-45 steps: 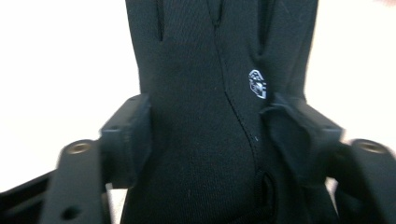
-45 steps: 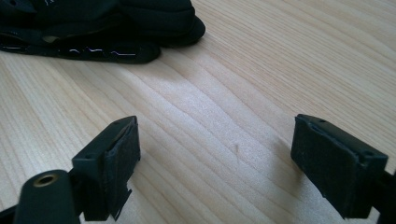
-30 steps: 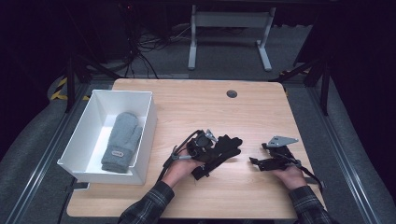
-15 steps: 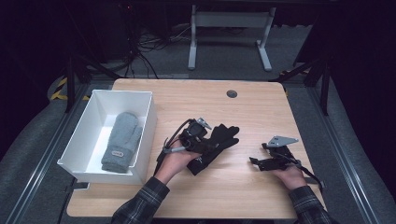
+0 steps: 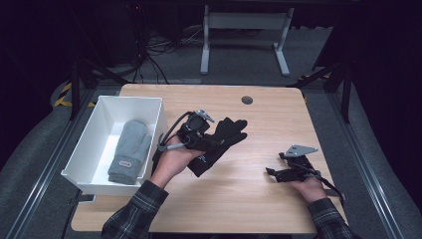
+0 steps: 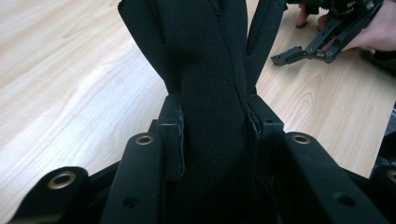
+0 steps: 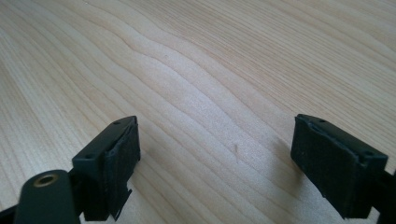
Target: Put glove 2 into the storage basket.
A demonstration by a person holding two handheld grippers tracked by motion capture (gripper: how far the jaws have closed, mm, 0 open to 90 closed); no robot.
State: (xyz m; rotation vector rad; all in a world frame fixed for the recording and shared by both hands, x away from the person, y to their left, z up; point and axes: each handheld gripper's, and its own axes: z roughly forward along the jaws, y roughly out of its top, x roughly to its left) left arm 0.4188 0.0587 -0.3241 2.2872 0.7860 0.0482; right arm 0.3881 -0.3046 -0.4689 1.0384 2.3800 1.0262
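Now we have the left tongs (image 5: 199,133) clamped on the black glove (image 5: 219,142), its cuff trailing toward the bench (image 5: 259,199) beside the white bin (image 5: 102,130) that holds a grey mitten (image 5: 128,150). We should keep the pinch firm and lift until the cuff clears the rim before swinging over. Compared with a second ago, the glove hangs higher. The right tongs (image 5: 288,172) rest wide open and empty.

This looks like a lab or recording studio rather than a home. A bare wooden surface (image 5: 234,199) stands in a dark room on grey carpet, flanked by metal rails (image 5: 363,169). Beyond its far edge lie tangled cables (image 5: 154,50) and a grey metal stand (image 5: 244,40).
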